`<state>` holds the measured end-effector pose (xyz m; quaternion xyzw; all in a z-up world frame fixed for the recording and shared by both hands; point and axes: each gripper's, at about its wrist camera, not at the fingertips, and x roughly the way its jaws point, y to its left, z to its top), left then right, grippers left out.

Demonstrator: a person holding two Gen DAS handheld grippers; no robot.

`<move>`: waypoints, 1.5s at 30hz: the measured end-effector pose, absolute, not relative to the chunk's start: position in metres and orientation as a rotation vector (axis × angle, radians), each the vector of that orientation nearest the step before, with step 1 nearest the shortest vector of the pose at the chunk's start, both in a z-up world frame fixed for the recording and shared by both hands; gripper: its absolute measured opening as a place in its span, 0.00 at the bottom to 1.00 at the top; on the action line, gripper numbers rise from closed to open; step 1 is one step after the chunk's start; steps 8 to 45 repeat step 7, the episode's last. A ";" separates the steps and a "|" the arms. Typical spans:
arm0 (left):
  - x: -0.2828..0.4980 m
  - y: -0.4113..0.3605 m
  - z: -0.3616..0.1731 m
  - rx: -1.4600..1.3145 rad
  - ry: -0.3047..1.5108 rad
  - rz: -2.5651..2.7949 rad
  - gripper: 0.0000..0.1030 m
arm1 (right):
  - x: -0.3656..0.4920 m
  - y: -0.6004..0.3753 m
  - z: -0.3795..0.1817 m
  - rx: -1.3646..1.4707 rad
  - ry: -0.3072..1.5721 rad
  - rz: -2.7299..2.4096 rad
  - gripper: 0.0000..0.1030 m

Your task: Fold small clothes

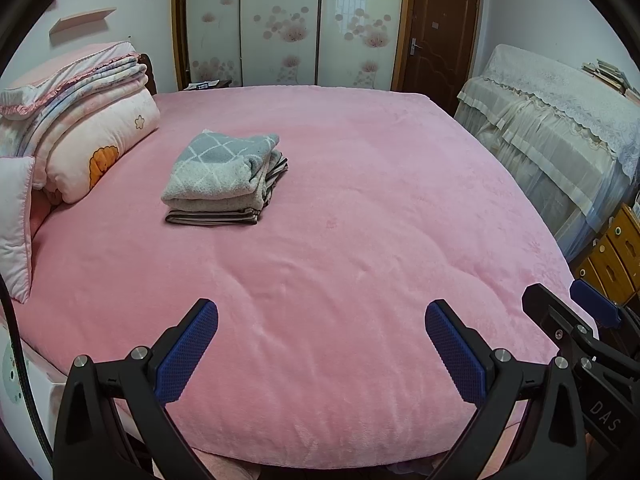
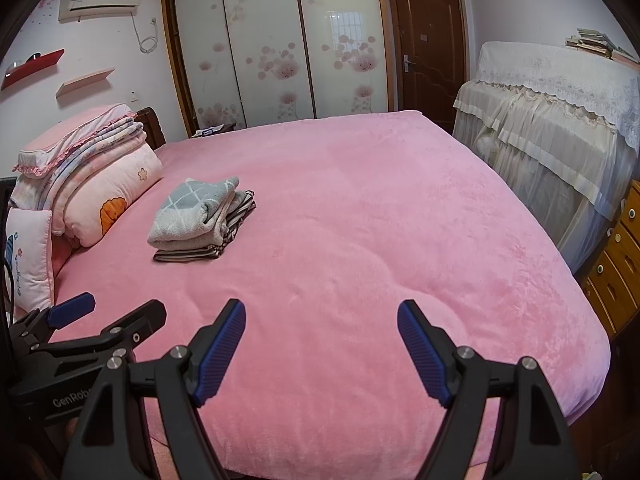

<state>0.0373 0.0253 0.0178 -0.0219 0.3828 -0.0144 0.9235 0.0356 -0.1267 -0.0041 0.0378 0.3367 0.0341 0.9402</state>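
A stack of folded clothes (image 1: 224, 178) lies on the pink bed (image 1: 360, 240), left of its middle: a grey checked piece on top, a beige one under it, a striped one at the bottom. The right wrist view shows the same stack (image 2: 200, 220) on the bed (image 2: 360, 240). My left gripper (image 1: 322, 312) stands open over the bed's near edge, nothing between its blue pads. My right gripper (image 2: 322, 312) is open too and empty, just to the right of the left one. Both are well short of the stack.
Folded quilts and pillows (image 1: 84, 132) pile up at the bed's left end. A lace-covered piece of furniture (image 1: 560, 128) stands to the right, with wooden drawers (image 1: 616, 256) in front of it. A wardrobe (image 1: 288, 24) and a brown door (image 1: 440, 28) are at the back.
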 end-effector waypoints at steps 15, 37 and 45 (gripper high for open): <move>0.039 0.026 0.015 -0.050 0.795 -0.031 1.00 | 0.037 -0.127 -0.005 0.077 0.689 0.070 0.77; 0.039 0.026 0.015 -0.050 0.795 -0.031 1.00 | 0.037 -0.127 -0.005 0.077 0.689 0.070 0.77; 0.039 0.026 0.015 -0.050 0.795 -0.031 1.00 | 0.037 -0.127 -0.005 0.077 0.689 0.070 0.77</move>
